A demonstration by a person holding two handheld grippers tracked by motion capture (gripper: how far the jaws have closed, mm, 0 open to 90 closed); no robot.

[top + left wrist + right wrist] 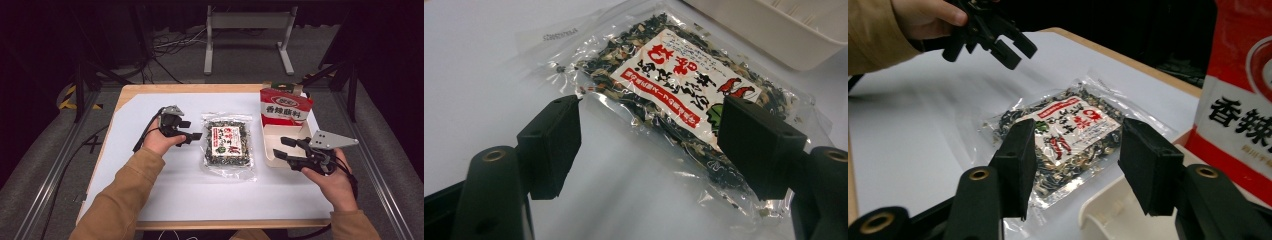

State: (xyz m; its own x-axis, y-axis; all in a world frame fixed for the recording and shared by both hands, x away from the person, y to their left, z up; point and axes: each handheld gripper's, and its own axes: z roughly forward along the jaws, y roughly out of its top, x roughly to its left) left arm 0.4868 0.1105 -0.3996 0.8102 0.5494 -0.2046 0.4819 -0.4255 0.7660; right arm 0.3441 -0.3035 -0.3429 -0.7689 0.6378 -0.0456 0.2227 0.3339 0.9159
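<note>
The clear plastic packet of dark dried seaweed (228, 145) lies flat mid-tabletop, so the left hand-held gripper (196, 136) approaches its edge with jaws apart, while the right hand-held gripper (281, 147) waits open over the white plastic tray (270, 134).

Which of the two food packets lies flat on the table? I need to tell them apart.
The clear packet of dark dried flakes, flat on the white sheet. The red and white packet stands upright in the white tray.
</note>
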